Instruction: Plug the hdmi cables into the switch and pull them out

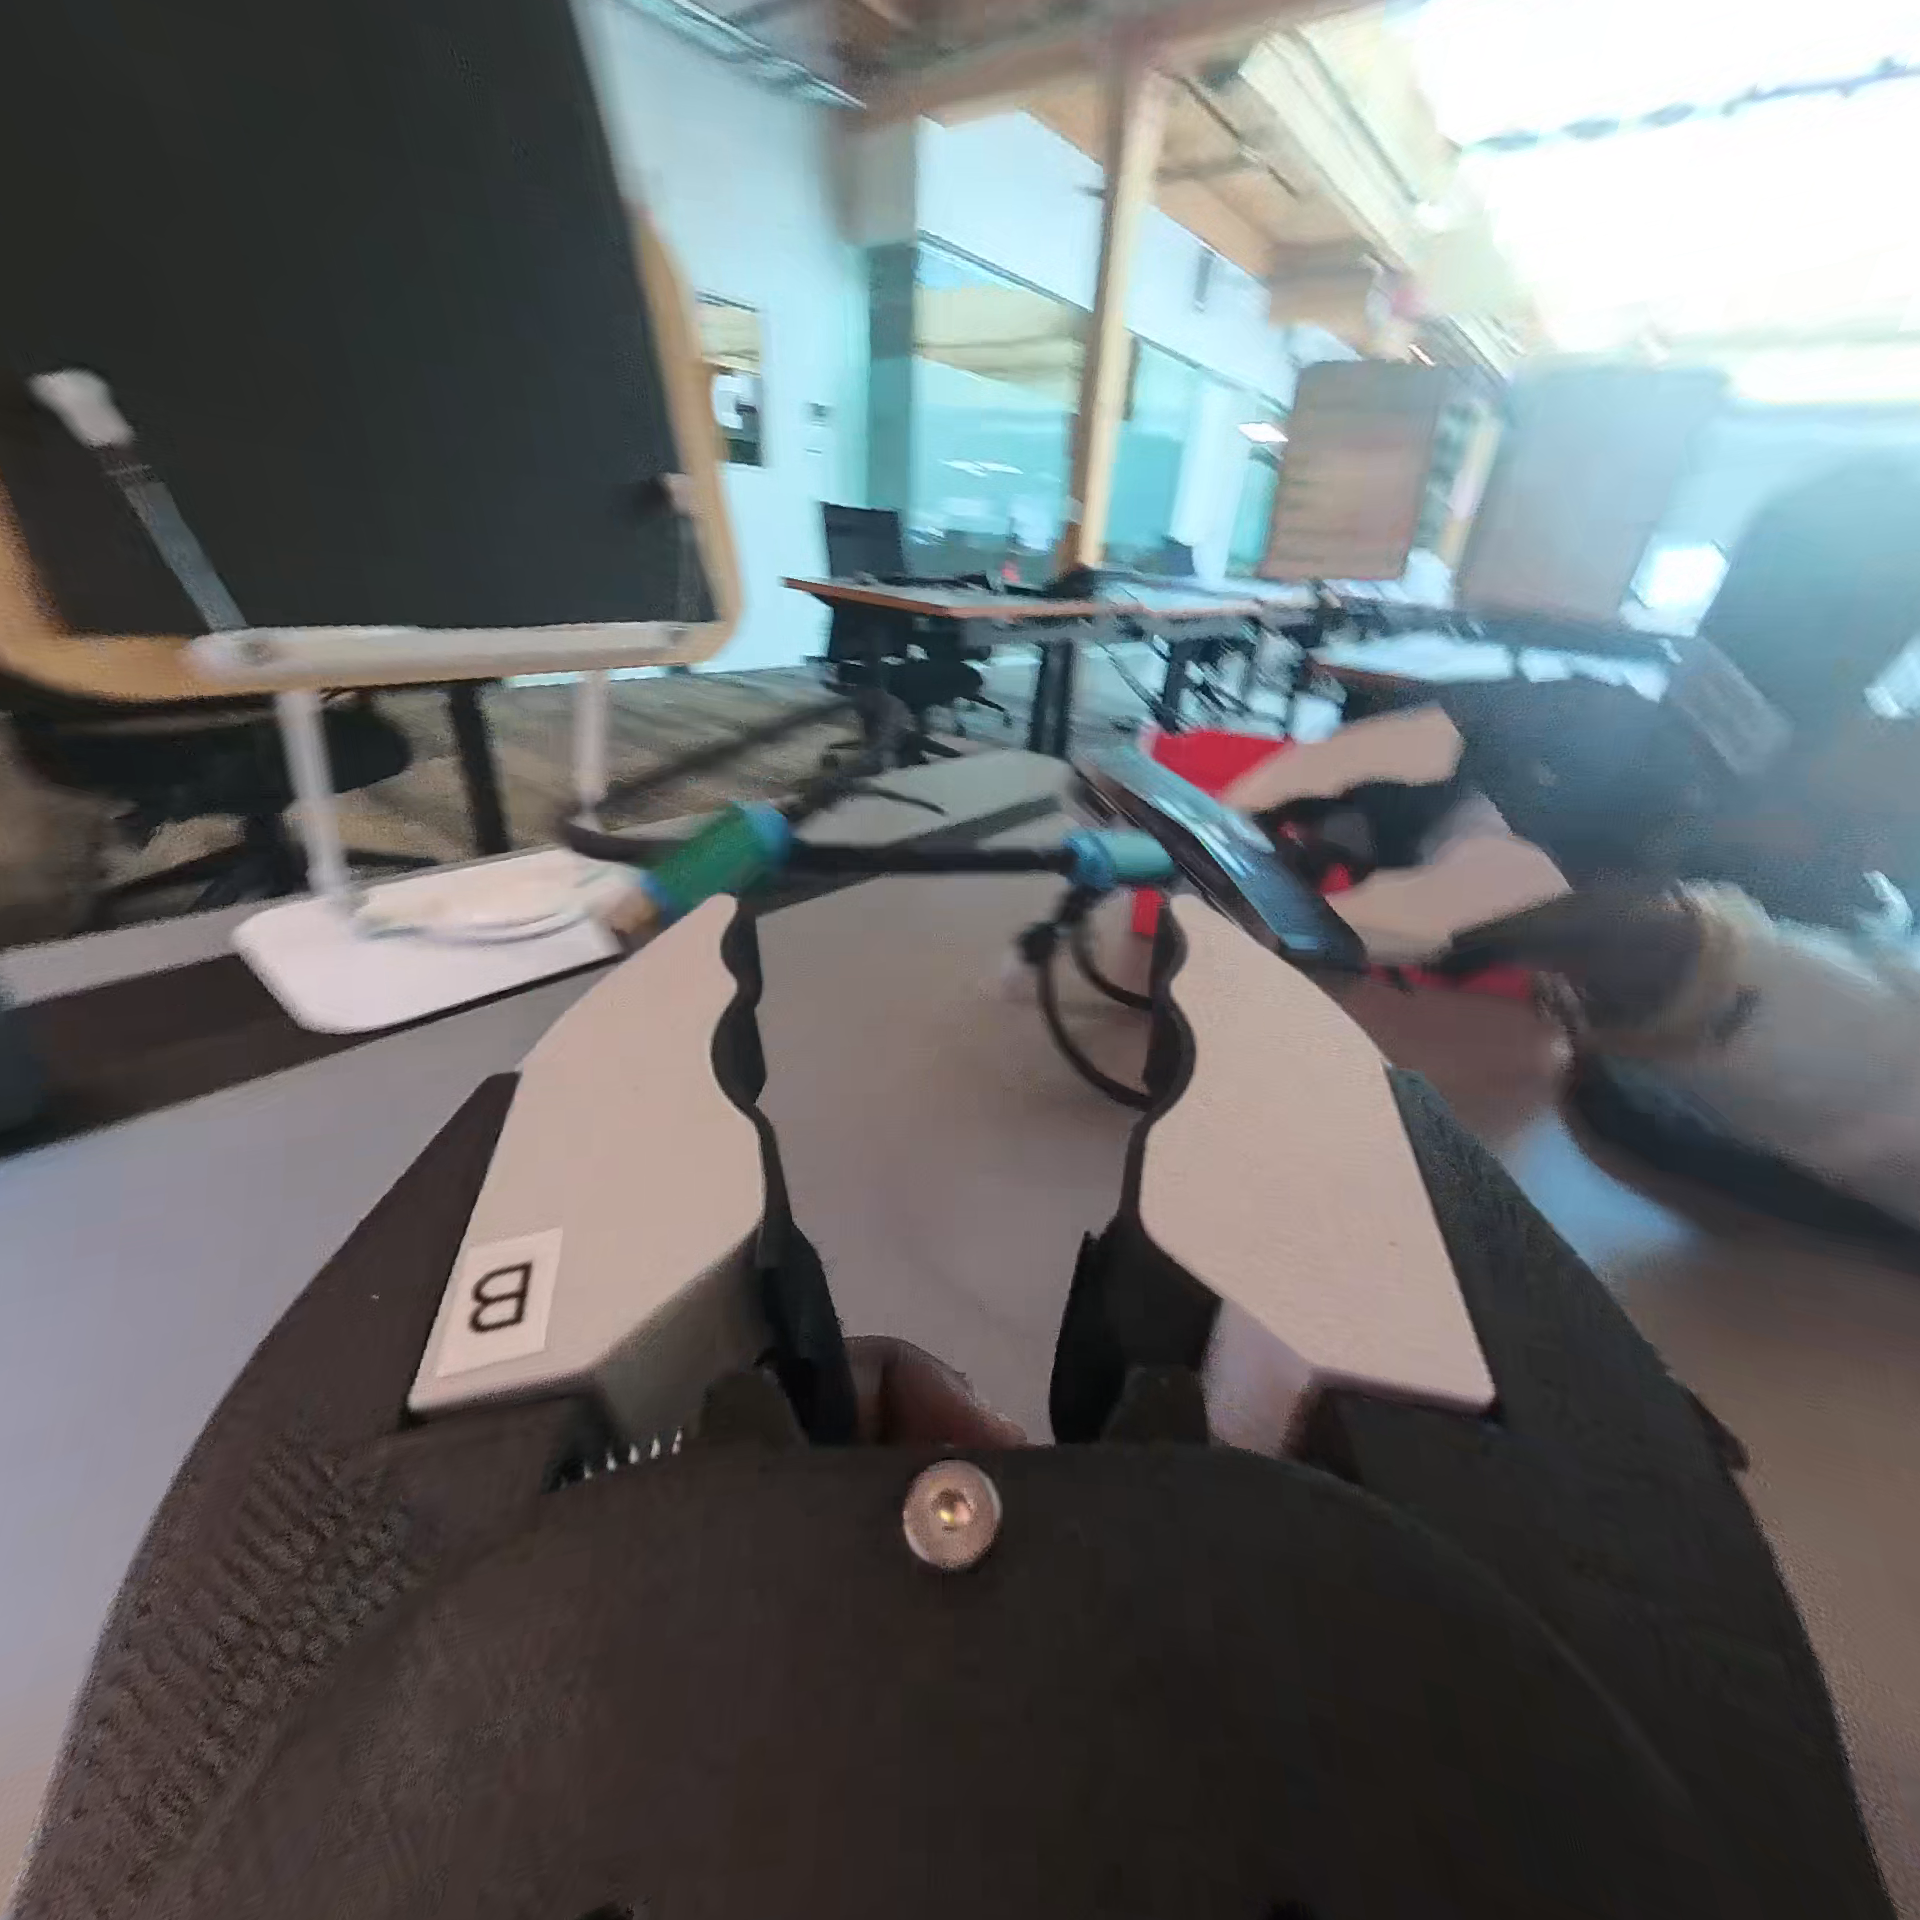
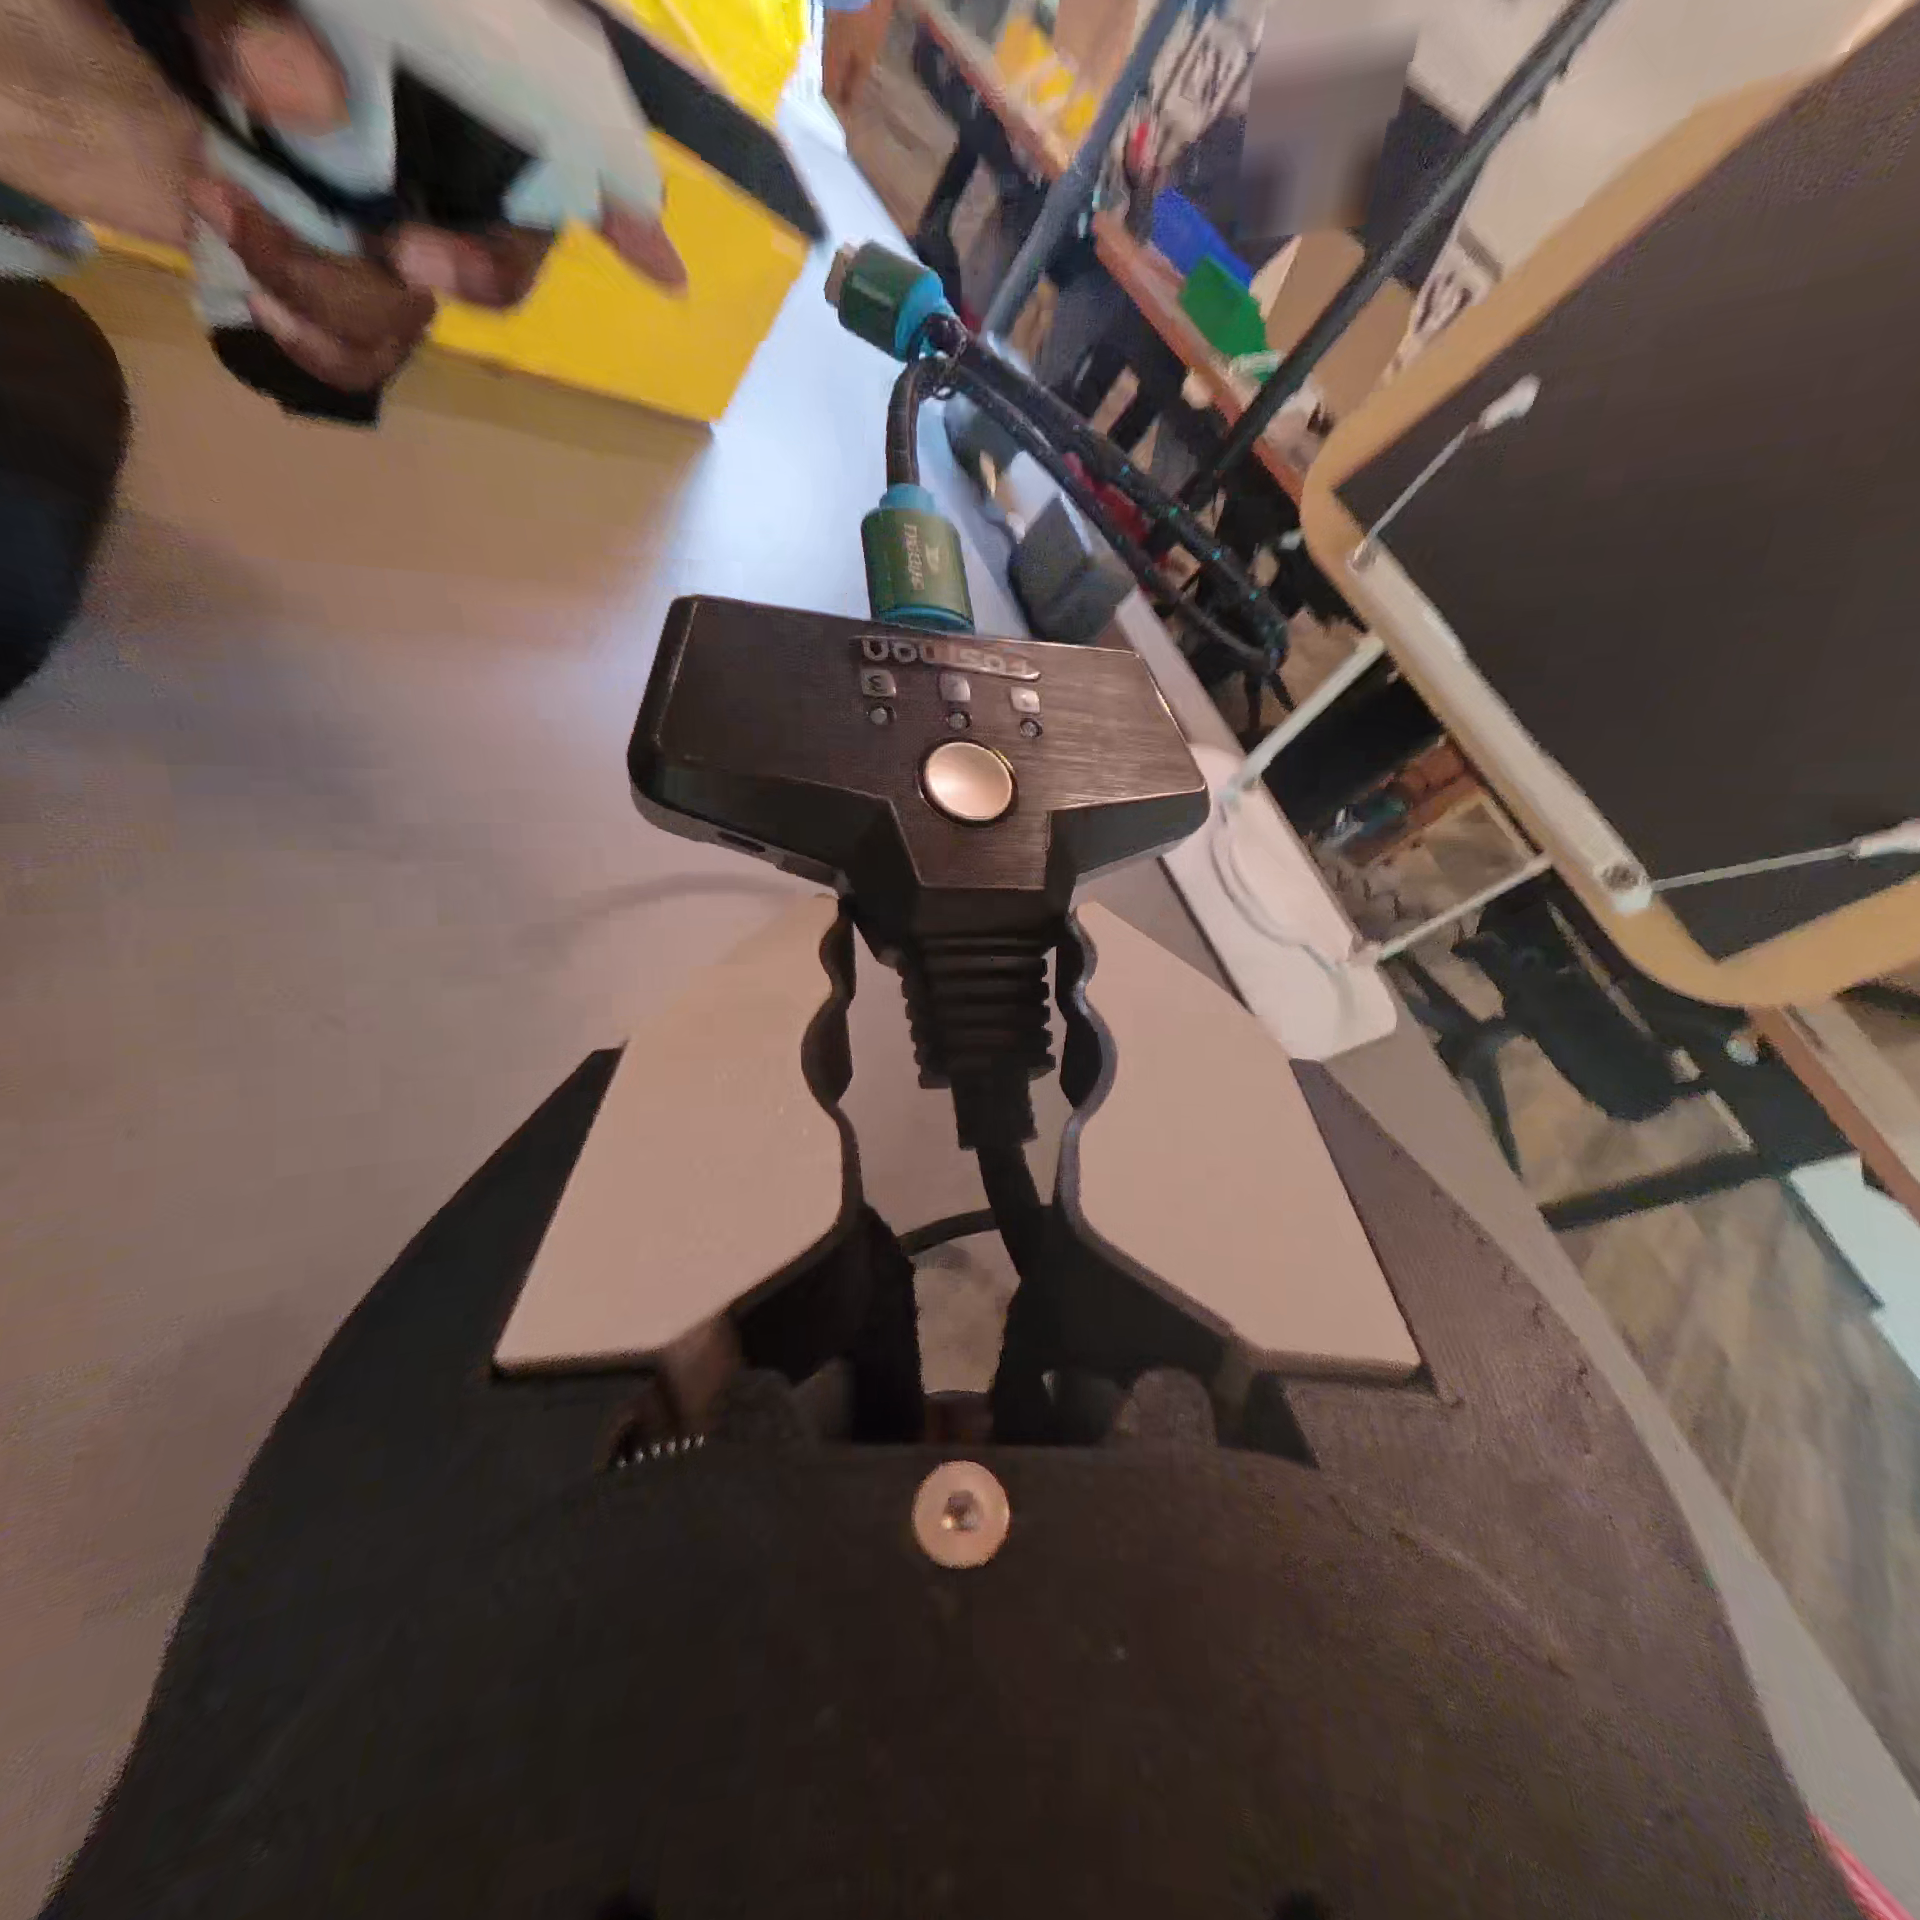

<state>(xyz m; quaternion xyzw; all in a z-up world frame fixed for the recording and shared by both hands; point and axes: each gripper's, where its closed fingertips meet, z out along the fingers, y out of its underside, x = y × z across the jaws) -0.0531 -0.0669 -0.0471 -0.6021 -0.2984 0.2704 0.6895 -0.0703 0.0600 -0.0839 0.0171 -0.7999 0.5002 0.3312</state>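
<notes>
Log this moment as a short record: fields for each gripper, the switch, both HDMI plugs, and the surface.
left gripper: open, empty, pointing toward the loose plug
right gripper: shut on the switch's ribbed cable collar
switch: black, held off the table, button side facing the camera
plugged HDMI connector: green, seated in the switch's far edge
loose HDMI connector: green, unplugged, ahead of the left gripper
table: grey

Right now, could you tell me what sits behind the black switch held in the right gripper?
One green HDMI plug is seated in the back edge of the switch; a second lies loose beyond. The ports themselves are hidden by the switch body.
</notes>
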